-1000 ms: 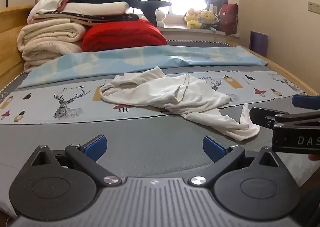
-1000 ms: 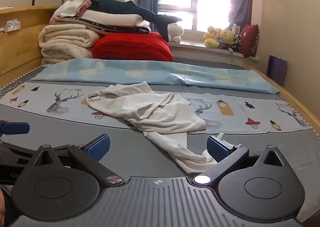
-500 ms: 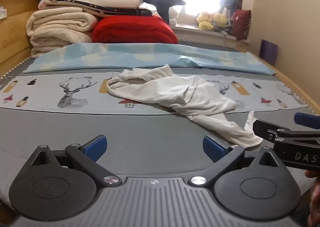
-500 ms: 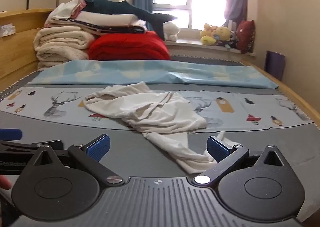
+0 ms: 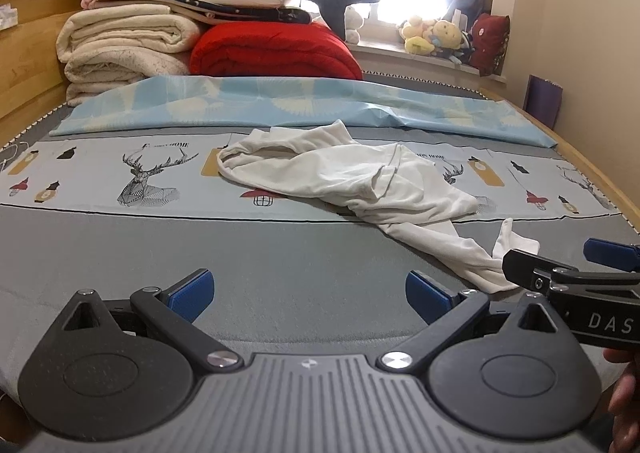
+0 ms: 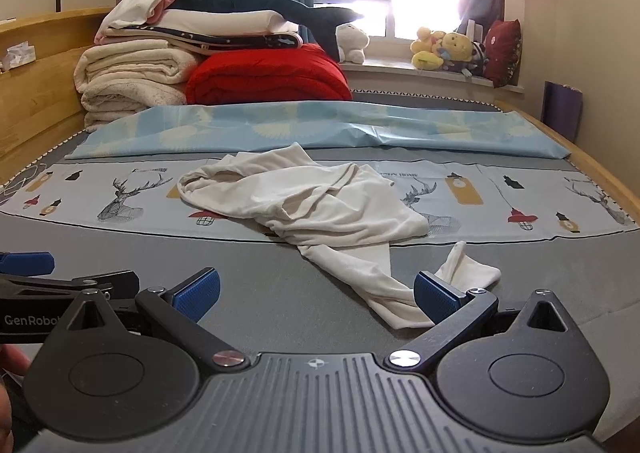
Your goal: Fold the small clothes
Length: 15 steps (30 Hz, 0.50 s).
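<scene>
A crumpled white cotton garment (image 5: 352, 181) lies mid-bed on the grey bed sheet (image 5: 160, 253). Near its trailing sleeve, the left gripper (image 5: 310, 295) and right gripper (image 6: 316, 293) hover, jaws spread wide, holding nothing.

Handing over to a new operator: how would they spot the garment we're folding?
On the bed, in front of the blue sheet, a white garment lies crumpled across the deer-print strip. Unlike the stacked blankets, it is loose and unfolded.

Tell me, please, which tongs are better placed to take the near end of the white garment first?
Probably the right tongs: open, with the white garment trailing to the right finger. The left tongs, also open, face bare bedding.
</scene>
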{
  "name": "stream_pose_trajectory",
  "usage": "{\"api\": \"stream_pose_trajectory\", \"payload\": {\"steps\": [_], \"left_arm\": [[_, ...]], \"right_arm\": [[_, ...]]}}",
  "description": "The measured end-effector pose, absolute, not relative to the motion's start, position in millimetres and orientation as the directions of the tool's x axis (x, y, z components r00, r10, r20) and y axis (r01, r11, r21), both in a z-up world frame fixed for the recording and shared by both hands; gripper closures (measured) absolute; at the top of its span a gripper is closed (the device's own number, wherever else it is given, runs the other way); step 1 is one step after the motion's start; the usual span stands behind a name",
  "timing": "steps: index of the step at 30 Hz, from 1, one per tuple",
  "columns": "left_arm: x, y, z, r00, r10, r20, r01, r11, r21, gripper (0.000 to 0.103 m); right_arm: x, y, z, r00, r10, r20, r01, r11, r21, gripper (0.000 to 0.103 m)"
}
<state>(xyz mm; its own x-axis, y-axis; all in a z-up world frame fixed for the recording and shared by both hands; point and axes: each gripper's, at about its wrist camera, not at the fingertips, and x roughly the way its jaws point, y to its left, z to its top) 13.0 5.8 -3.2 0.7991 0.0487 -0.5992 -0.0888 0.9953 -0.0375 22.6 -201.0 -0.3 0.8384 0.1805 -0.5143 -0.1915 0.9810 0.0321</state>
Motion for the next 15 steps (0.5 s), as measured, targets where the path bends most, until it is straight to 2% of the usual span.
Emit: {"api": "stream_pose_trajectory", "payload": {"steps": [15], "left_arm": [[14.1, 5.4, -6.9, 0.789, 0.049, -0.613, -0.089, 0.995, -0.036, 0.001]], "right_arm": [[28.1, -205.4, -4.5, 0.806, 0.225, -0.547, -0.217, 0.973, 0.081, 0.001]]}}
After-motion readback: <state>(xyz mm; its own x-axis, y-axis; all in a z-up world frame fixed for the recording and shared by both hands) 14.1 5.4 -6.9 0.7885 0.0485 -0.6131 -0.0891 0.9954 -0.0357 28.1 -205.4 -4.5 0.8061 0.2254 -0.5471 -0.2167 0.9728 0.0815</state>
